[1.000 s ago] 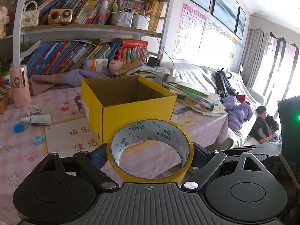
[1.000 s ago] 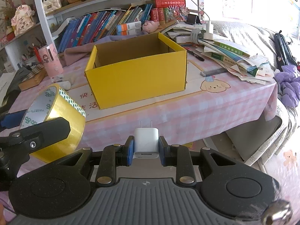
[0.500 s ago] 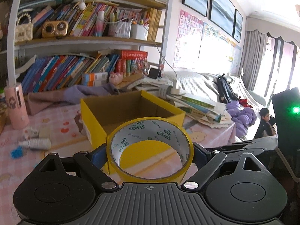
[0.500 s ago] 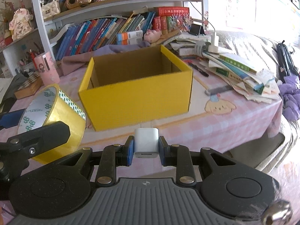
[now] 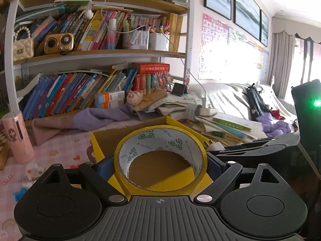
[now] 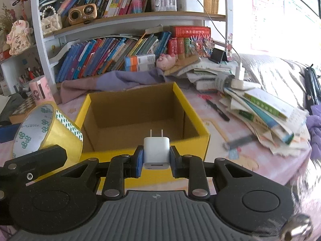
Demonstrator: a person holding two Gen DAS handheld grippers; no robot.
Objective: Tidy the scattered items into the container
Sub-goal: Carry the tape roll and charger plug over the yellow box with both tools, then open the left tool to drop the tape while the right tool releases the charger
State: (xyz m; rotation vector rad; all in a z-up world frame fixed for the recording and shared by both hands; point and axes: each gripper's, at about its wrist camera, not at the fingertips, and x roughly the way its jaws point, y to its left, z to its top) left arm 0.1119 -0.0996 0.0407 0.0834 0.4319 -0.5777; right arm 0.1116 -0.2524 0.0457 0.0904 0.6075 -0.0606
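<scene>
The left gripper (image 5: 160, 161) holds one roll of yellow tape (image 5: 160, 156) by its outer sides, the blue pads pressed on either flank; the jaws stand wide because the roll is wide. The roll's white inner core carries a repeated green emblem and a line of small print too fine to read. Through its hole the brown floor of the yellow cardboard box (image 6: 140, 108) shows, so the roll hangs over the box's near-left part.

The right gripper (image 6: 156, 157) is clamped narrowly on one white plug adapter (image 6: 156, 150), its two metal prongs pointing forward toward the box and a port slot facing the camera. It hangs at the box's near wall. In the right wrist view the tape roll (image 6: 46, 128) appears at the box's near-left corner.

The box is open-topped and stands on the bench (image 6: 258, 160), which is covered with a pink checked cloth. Toward the bench's left edge stands one pink cylinder (image 5: 17, 136) with a cartoon girl on it. A black pen (image 6: 217, 109) lies right of the box, beside a pile of booklets (image 6: 260, 110) at the right edge. A red book (image 6: 189, 31) on the shelf has gold lettering, unreadable here. An alphabet poster (image 5: 214, 28) on the wall starts with A.
</scene>
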